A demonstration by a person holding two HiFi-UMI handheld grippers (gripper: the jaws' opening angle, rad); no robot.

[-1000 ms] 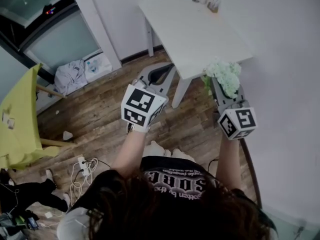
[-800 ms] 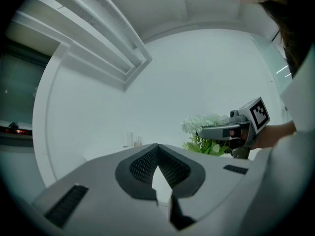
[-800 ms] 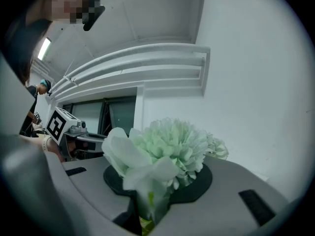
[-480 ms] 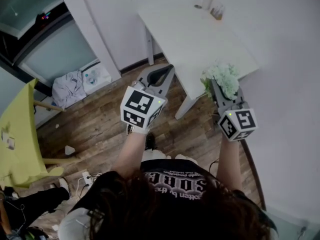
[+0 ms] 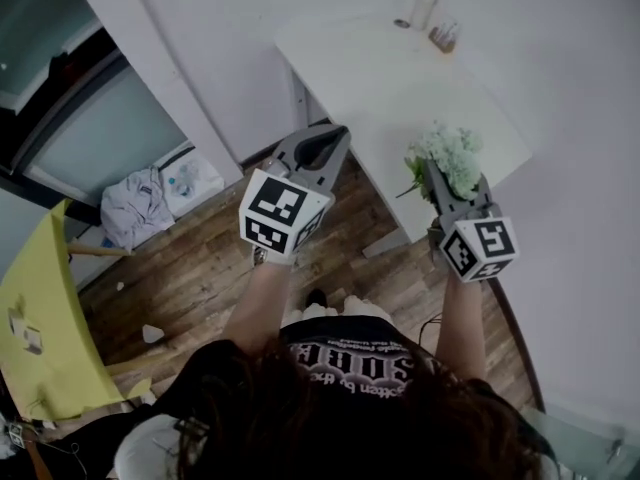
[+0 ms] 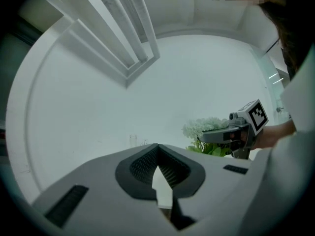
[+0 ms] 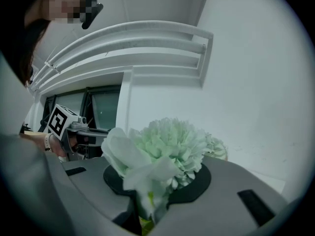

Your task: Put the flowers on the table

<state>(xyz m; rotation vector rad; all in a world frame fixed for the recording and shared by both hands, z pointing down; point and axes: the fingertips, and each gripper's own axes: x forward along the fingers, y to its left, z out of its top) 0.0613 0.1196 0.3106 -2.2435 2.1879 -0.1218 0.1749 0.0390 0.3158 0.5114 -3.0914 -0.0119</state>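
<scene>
Stems of flowers (image 7: pixel 167 144) buried between right gripper (image 7: pixel 150 205) jaws. Small objects (image 5: pixel 432 23) at table (image 5: pixel 390 78) far end: unidentifiable.

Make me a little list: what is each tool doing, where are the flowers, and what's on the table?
left tool: shut, nothing in it
right tool: shut on the flowers
flowers: pale green-white bunch, held up by the table's near edge, not set down yet
table: white, with a glass and another small thing at its far end
</scene>
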